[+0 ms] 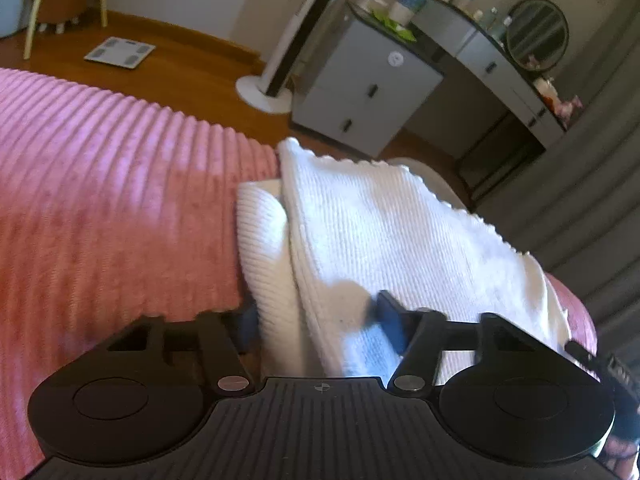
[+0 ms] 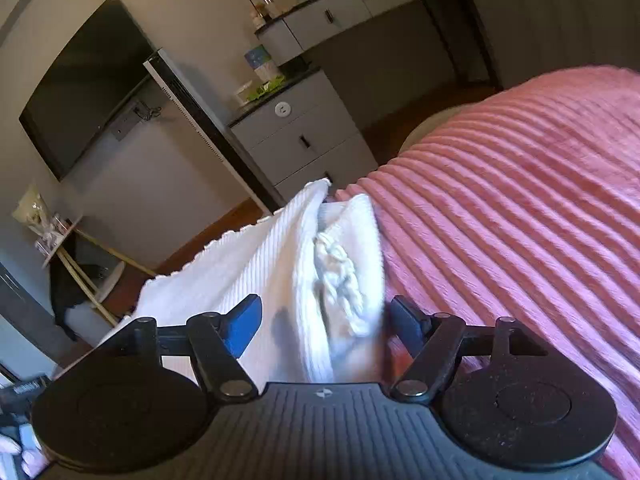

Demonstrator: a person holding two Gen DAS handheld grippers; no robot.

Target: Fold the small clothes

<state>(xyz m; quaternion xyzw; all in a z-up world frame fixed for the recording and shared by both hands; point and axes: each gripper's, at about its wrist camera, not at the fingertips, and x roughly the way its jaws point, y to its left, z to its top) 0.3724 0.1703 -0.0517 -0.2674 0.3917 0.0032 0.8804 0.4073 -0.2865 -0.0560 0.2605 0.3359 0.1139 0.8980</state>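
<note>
A white ribbed knit garment lies partly folded on the pink ribbed blanket, with a scalloped edge at its far side. My left gripper has its blue-padded jaws spread around the near folded edge of the garment. In the right wrist view the same garment shows a braided knit detail. My right gripper has its jaws spread around a bunched fold of the garment. The cloth sits between both pairs of fingers, with gaps showing.
The pink blanket covers the bed. Beyond the bed's edge are a wooden floor, a grey drawer cabinet, a white tower fan, a desk with a round mirror, a bathroom scale and a wall-mounted TV.
</note>
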